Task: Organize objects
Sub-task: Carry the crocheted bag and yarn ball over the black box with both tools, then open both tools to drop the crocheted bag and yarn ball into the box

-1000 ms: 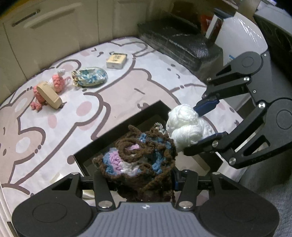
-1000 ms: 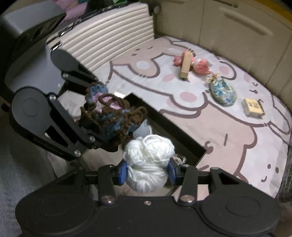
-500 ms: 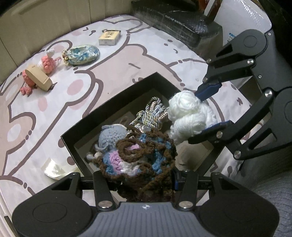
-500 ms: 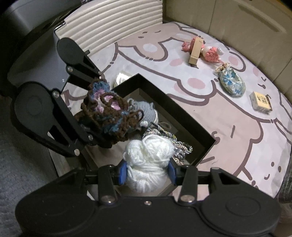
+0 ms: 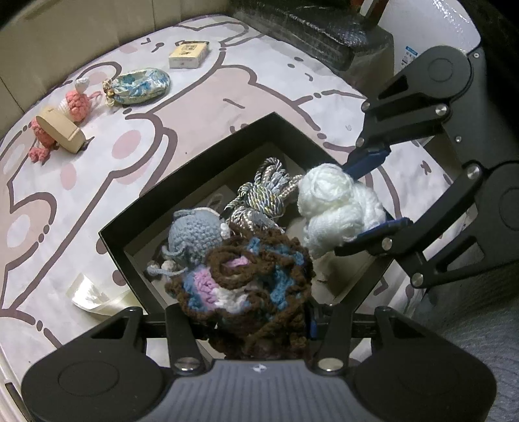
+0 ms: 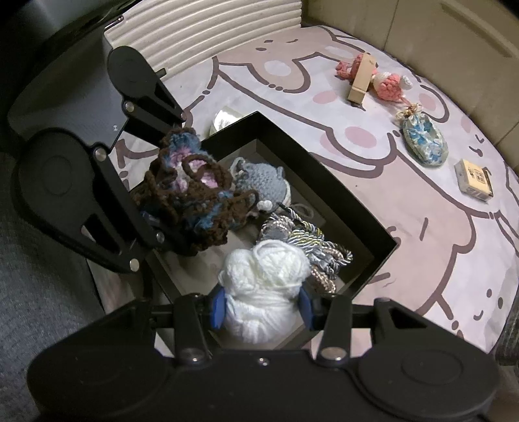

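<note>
My left gripper point(image 5: 241, 319) is shut on a brown crochet pouch point(image 5: 246, 282) with blue, pink and white patches, which hangs over the near corner of a black box point(image 5: 181, 194). In the right wrist view the same pouch point(image 6: 185, 191) hangs beside the box rim point(image 6: 327, 175). My right gripper point(image 6: 261, 308) is shut on a white yarn ball point(image 6: 262, 285), with the same yarn ball point(image 5: 334, 207) held over the box's right side. Inside the box lie a grey-blue knitted toy point(image 5: 194, 233) and a bundle of silver cord point(image 5: 262, 198).
On the cartoon-print table cover point(image 5: 97, 181) lie a pink knitted toy point(image 5: 76, 104), a wooden block point(image 5: 60, 133), a blue floral pouch point(image 5: 142, 84) and a small card box point(image 5: 188, 55). A cream ribbon roll point(image 5: 94, 295) lies by the box's left corner. Black wrapped bundles point(image 5: 308, 29) stand behind.
Both grippers have sunk and tipped further down over the black box, each keeping its load. The box's inside and its contents have come into view.
</note>
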